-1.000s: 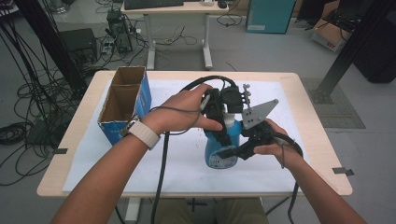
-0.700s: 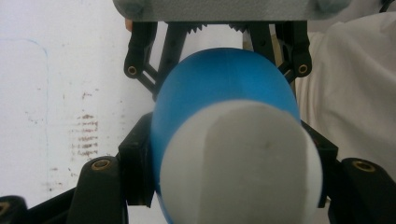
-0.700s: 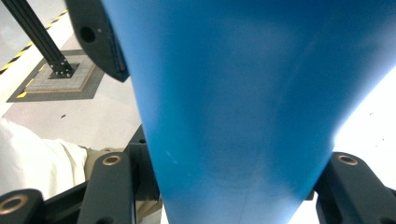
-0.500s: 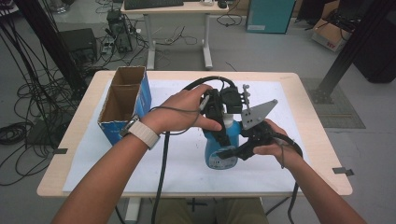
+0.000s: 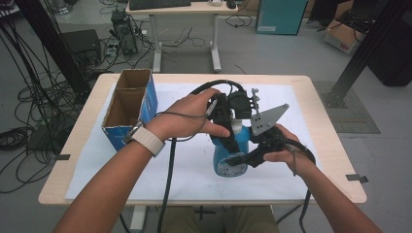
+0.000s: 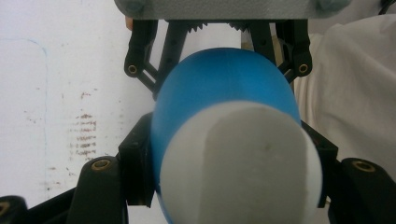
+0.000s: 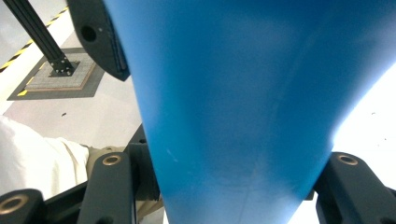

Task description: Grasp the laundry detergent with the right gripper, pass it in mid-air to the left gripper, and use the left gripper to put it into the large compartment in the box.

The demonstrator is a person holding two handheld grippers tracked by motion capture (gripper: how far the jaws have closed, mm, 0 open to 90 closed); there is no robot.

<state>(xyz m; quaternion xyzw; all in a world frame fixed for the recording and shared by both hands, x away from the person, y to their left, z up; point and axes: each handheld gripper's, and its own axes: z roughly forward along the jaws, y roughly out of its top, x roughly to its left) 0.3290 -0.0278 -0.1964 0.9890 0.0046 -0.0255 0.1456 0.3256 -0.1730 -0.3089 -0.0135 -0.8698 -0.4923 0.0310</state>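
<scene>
- The left gripper [image 5: 228, 127] has its jaws clamped on the top of the blue bottle [image 5: 227, 158]; in the left gripper view the white cap [image 6: 243, 163] fills the lower centre of the frame with a black jaw pressed against each side of it
- The right gripper [image 5: 245, 158] has its jaws closed around the bottle's blue body lower down; in the right gripper view the blue wall [image 7: 243, 107] takes up the middle of the frame, a jaw touching it at lower left and lower right
- The bottle stands upright at the centre of the high view, on the white sheet [image 5: 194, 165] that covers the bench [image 5: 330, 145], between the person's two hands
- The left hand [image 5: 187, 116] comes in from the lower left with a watch at the wrist; the right hand [image 5: 286, 150] comes in from the lower right
- An open cardboard box [image 5: 128, 107] stands well apart at the left of the bench
- Judged from this double hold, the work looks like twisting the cap off. If the lower jaws grip too loosely, the smooth body could spin with the cap
- If they squeeze too hard, the soft wall might buckle and push liquid out once the cap loosens
- A pull off the bottle's axis could tip it, and the cables [image 5: 167, 184] trailing near the base could snag it
</scene>
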